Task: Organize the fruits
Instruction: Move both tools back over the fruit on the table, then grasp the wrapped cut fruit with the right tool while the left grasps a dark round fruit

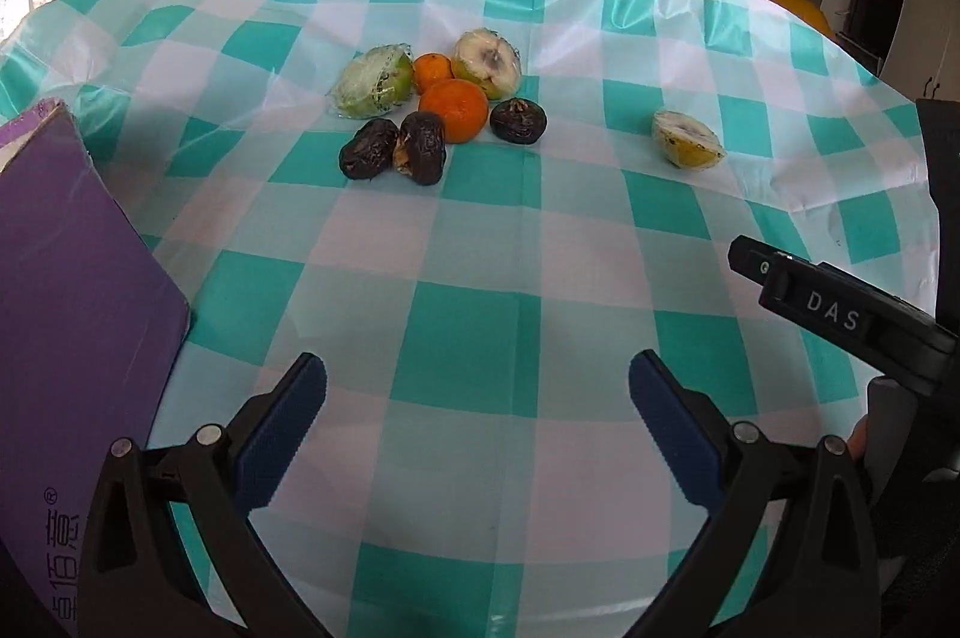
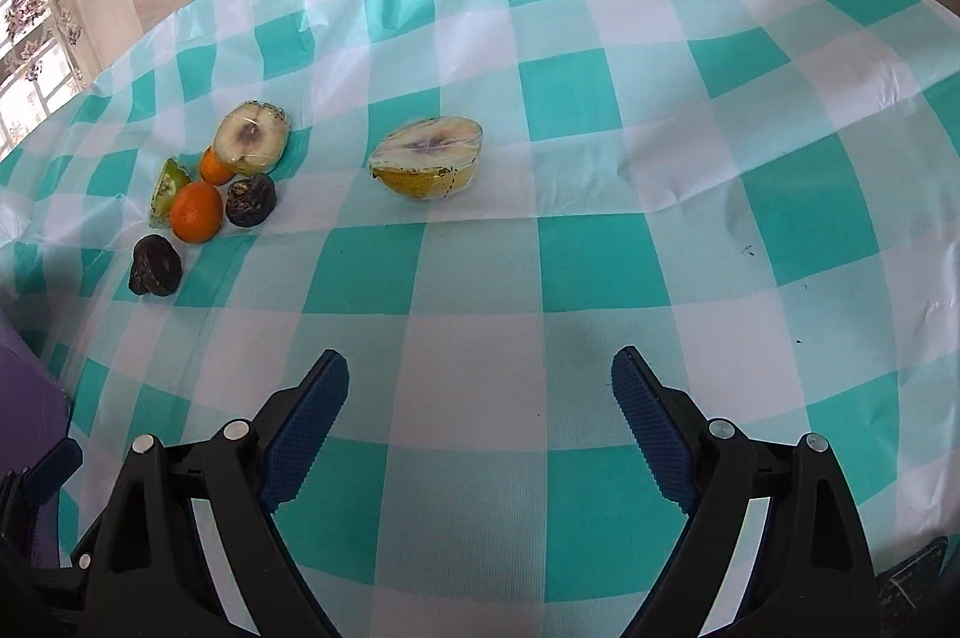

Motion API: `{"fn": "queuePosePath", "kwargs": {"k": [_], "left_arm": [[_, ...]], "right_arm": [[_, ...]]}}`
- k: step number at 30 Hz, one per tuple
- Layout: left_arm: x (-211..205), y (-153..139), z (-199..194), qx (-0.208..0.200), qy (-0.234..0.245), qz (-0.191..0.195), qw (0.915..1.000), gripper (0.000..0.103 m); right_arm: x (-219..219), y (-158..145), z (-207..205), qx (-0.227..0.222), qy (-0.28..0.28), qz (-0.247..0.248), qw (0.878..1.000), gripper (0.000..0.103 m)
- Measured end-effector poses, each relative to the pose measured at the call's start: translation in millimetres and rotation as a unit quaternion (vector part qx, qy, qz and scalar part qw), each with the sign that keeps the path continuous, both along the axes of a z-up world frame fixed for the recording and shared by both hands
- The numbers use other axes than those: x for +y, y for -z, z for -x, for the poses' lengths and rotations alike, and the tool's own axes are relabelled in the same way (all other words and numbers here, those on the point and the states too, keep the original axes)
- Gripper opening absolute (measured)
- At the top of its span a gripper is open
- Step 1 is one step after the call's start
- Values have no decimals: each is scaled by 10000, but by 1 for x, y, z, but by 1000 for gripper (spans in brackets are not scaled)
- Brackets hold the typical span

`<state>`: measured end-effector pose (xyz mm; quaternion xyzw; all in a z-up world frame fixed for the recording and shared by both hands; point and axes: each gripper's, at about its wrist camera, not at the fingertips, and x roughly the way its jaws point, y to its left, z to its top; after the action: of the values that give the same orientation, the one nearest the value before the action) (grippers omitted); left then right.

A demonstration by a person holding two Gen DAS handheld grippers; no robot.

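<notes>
A cluster of fruit lies on the checked tablecloth (image 1: 468,326): two oranges (image 1: 454,108) (image 2: 195,211), two wrapped green fruit halves (image 1: 373,83) (image 1: 487,62), and three dark wrinkled fruits (image 1: 422,146) (image 2: 251,200). A wrapped yellow half fruit (image 1: 688,138) (image 2: 427,162) lies apart to the right of the cluster. My left gripper (image 1: 478,386) is open, well short of the fruit, nothing between its blue pads. My right gripper (image 2: 480,386) is open too, near the table's front edge, with the yellow half ahead. The right gripper's body (image 1: 840,314) shows at the right of the left wrist view.
A purple box (image 1: 72,314) with printed characters lies at the left edge of the table; its corner (image 2: 30,398) also shows in the right wrist view. A pink wall, a window at the left and a doorway at the right stand behind the table.
</notes>
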<state>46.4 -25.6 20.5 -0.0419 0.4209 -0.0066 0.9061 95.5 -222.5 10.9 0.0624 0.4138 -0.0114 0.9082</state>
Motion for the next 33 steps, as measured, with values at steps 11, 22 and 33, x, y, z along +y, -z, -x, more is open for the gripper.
{"fn": "queuePosePath", "kwargs": {"k": [11,22,33], "left_arm": [[39,6,-45,128,-354,151,9992,101],[33,8,-92,229,-356,69,9991,74],[23,6,-126,108,-478,14,9988,40]], "right_arm": [[20,7,-109,338,46,176,9993,86],[19,3,-118,147,281,197,9993,58],[6,-3,-107,65,169,-59,9998,58]]}}
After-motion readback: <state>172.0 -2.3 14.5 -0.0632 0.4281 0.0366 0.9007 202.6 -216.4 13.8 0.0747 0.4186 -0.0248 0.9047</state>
